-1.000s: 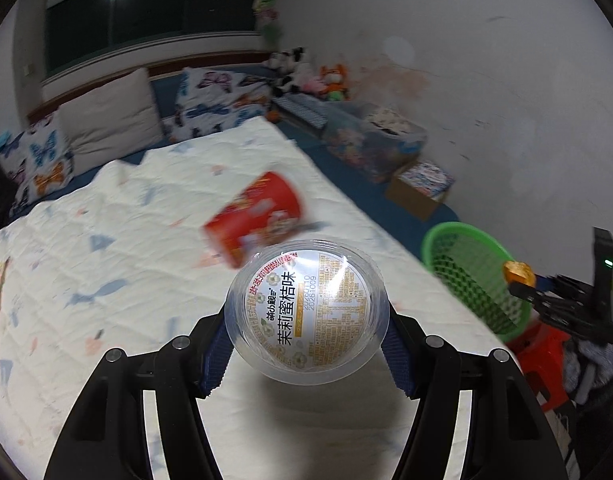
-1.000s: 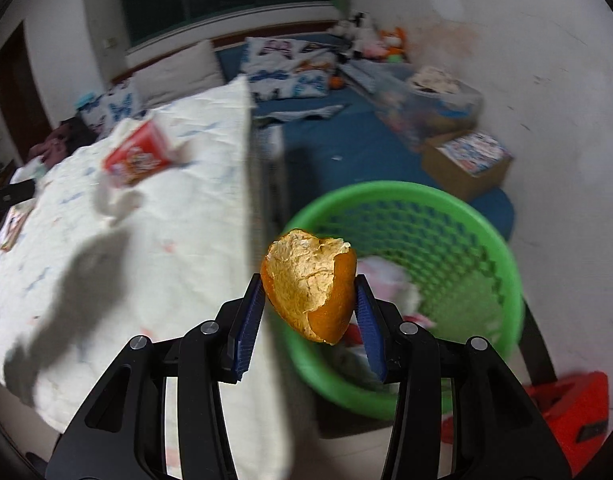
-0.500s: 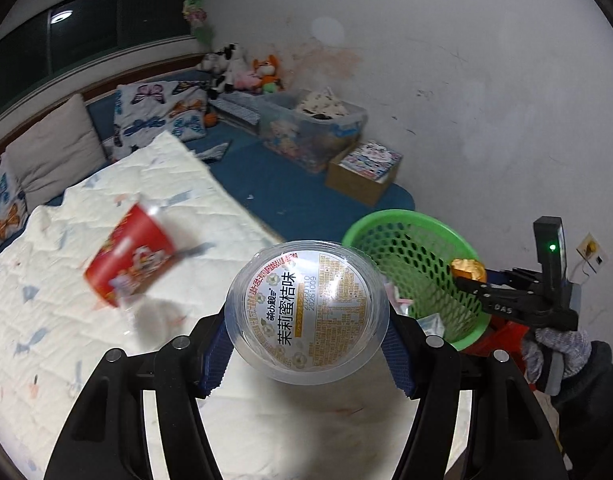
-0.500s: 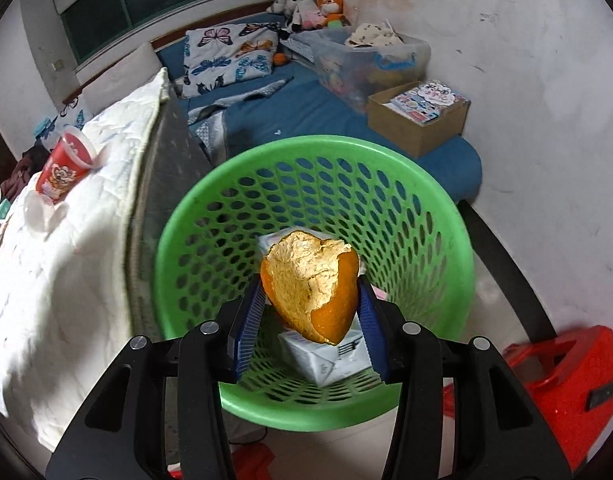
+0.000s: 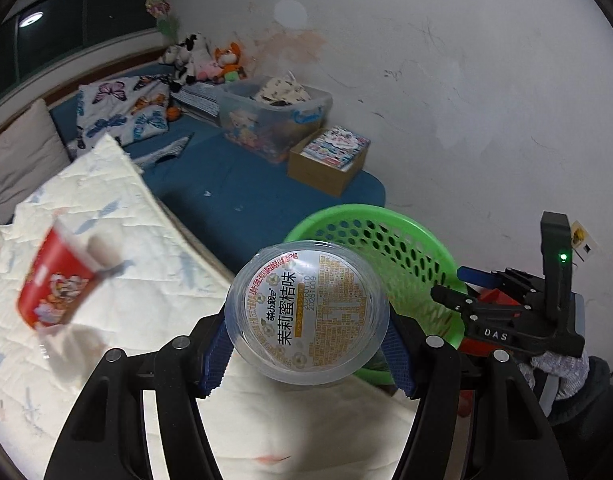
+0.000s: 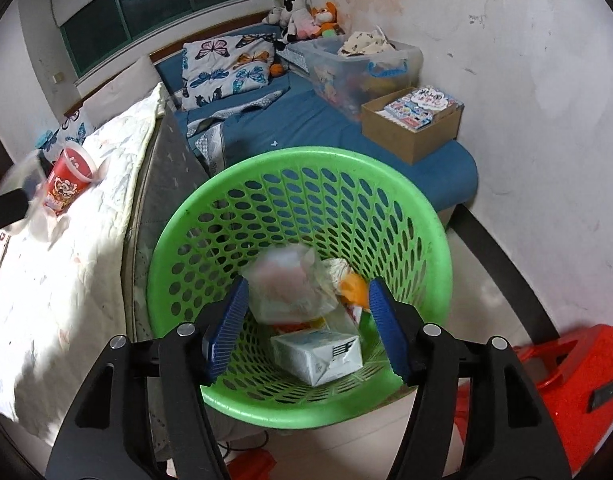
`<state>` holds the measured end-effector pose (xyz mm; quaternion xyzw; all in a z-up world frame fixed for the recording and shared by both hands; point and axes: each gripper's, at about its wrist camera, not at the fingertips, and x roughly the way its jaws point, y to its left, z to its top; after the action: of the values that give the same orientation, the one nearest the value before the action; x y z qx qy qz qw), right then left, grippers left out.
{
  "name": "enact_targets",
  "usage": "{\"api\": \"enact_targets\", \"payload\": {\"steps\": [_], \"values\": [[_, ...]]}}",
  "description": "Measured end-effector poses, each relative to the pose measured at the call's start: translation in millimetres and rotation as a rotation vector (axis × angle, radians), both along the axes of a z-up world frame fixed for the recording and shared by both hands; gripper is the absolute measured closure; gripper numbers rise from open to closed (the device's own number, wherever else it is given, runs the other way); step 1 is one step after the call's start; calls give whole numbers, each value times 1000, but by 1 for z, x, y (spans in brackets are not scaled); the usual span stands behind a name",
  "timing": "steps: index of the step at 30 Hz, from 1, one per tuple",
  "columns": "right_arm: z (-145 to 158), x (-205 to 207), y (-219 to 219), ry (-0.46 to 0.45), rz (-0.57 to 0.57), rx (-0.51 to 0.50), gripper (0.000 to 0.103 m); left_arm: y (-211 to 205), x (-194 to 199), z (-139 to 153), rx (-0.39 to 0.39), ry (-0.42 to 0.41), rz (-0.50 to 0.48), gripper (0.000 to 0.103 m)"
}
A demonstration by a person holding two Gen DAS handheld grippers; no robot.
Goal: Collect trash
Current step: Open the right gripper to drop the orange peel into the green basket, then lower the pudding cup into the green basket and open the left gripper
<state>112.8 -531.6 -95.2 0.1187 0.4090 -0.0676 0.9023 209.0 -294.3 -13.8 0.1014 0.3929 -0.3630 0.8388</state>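
Left hand-held gripper [image 5: 308,354] clamps clear plastic cup [image 5: 306,310] by its sides, over bed edge, just short of green basket [image 5: 390,236]. Cup looks light, thin-walled, slippery; likely dents if squeezed hard, so side grip below rim suits. Right hand-held gripper [image 6: 306,326] hangs above basket, jaws opening, nothing between pads; orange peel [image 6: 352,286] lies inside among wrappers. Red cup [image 5: 54,280] lies on white quilt [image 5: 154,264].
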Motion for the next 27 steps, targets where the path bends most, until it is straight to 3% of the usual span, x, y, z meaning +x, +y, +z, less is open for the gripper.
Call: {"api": "enact_targets", "payload": {"steps": [10,23,27], "values": [[7,-16,-4,-20,-7,-17,35,-45,4,-28,53,45,-22,40],[7,-20,-8,-32,-12,-2,35,-65,10,-47,82,90,-37,39],[10,-21,-8,-36,-13,-5,35,-67,11,-49,62,106,-40,31]]}}
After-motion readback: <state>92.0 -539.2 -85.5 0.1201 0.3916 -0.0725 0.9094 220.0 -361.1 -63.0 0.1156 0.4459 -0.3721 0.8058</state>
